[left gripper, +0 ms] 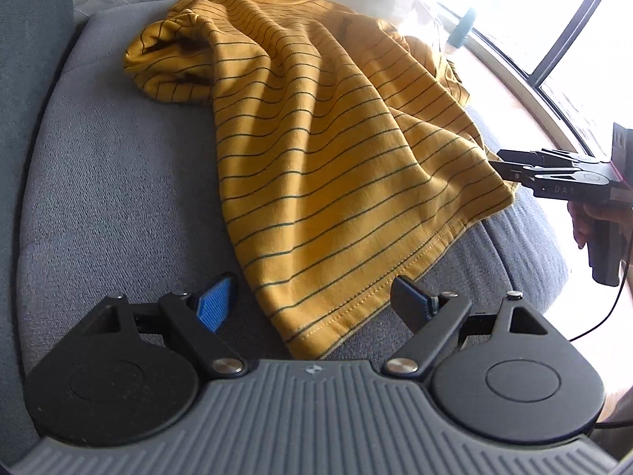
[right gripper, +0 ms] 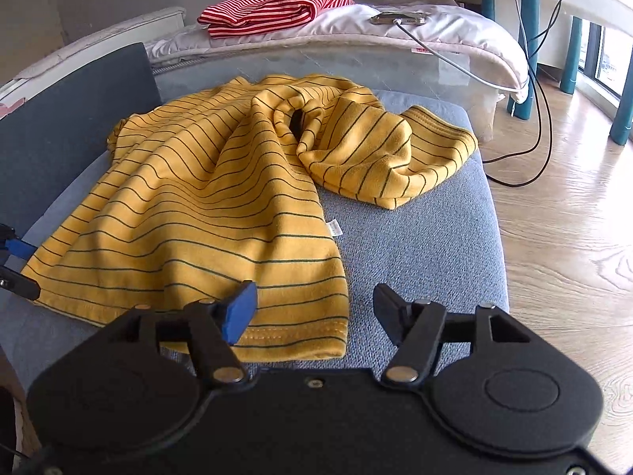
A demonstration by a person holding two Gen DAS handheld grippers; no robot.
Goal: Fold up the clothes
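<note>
At 12 o'clock from me, red striped garment [right gripper: 277,8] folded on white bedding [right gripper: 455,35]; phone [right gripper: 397,19] beside it at 1, cable [right gripper: 455,63] plugged in. Teal legs [right gripper: 569,51] at 2, wood floor [right gripper: 561,217] at 3.

- Daylight from the window [left gripper: 554,19] at my right blows out the left wrist view's upper corner.
- Fisheye bends every edge; the yellow striped shirt [right gripper: 205,182] stays sharp, softly shadowed.
</note>
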